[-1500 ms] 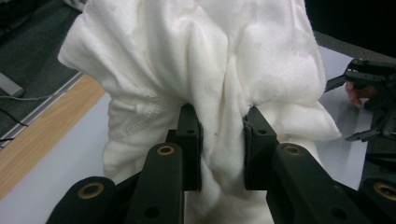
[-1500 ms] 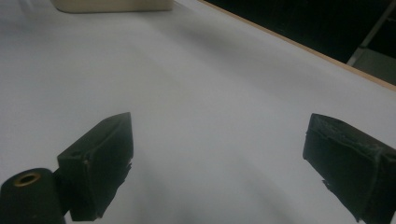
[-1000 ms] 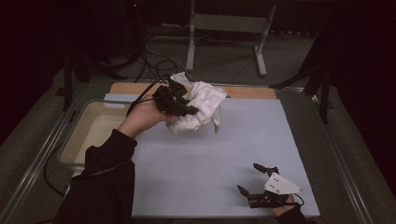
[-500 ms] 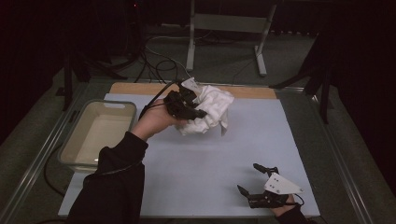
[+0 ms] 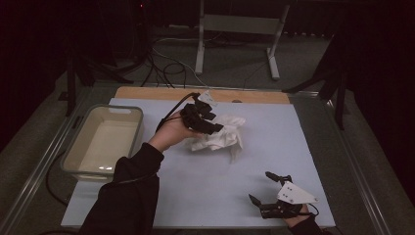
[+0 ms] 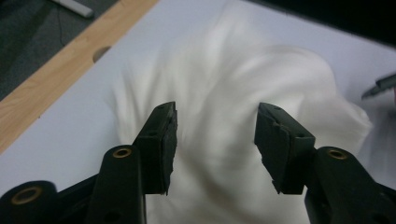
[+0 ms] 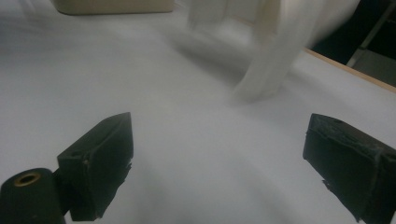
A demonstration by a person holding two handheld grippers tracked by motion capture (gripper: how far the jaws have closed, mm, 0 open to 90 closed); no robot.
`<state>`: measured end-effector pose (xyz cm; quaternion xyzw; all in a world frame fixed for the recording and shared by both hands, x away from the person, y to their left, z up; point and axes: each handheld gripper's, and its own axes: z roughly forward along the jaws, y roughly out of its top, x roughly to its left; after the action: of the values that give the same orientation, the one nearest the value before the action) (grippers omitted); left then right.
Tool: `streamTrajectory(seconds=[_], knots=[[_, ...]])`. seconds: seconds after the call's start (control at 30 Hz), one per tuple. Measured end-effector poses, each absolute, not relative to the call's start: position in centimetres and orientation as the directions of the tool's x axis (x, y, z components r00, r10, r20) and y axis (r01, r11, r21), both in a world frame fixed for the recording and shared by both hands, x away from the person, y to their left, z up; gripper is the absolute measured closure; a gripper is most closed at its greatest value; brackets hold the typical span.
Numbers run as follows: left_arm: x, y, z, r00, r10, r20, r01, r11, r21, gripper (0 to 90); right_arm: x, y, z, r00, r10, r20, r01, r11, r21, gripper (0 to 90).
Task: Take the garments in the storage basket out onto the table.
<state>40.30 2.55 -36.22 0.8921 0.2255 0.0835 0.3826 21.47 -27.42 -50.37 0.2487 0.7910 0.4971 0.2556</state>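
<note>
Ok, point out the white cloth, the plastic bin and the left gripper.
white cloth (image 5: pixel 220 138), high view, crumpled middle.
plastic bin (image 5: pixel 139 122), high view, right rim.
left gripper (image 6: pixel 214 135), left gripper view, midway between its open jaws.

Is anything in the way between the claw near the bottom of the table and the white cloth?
Nothing visible. Bare mat lies between the right claw, whose jaws stand open, and the crumpled white cloth. The left claw sits at the cloth's far side, not in that path.

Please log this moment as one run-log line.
left gripper: fingers just opening, white cloth released on mat | right gripper: open, idle | tub: empty
</note>
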Motion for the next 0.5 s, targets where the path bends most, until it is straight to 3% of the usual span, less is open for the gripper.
streamTrajectory(seconds=[0.33, 0.5], knots=[[39.77, 2.19, -36.15, 0.873, 0.485, -0.051, 0.369, -0.589, 0.719, 20.3, 21.48, -27.38, -50.44, -0.749, 0.645, -0.153, 0.140, 0.380, 0.914, 8.7], [39.49, 2.42, -35.80, 0.885, 0.458, -0.082, 0.365, -0.574, 0.733, 15.3, 21.48, -27.37, -50.42, -0.749, 0.644, -0.157, 0.138, 0.383, 0.913, 8.7]])
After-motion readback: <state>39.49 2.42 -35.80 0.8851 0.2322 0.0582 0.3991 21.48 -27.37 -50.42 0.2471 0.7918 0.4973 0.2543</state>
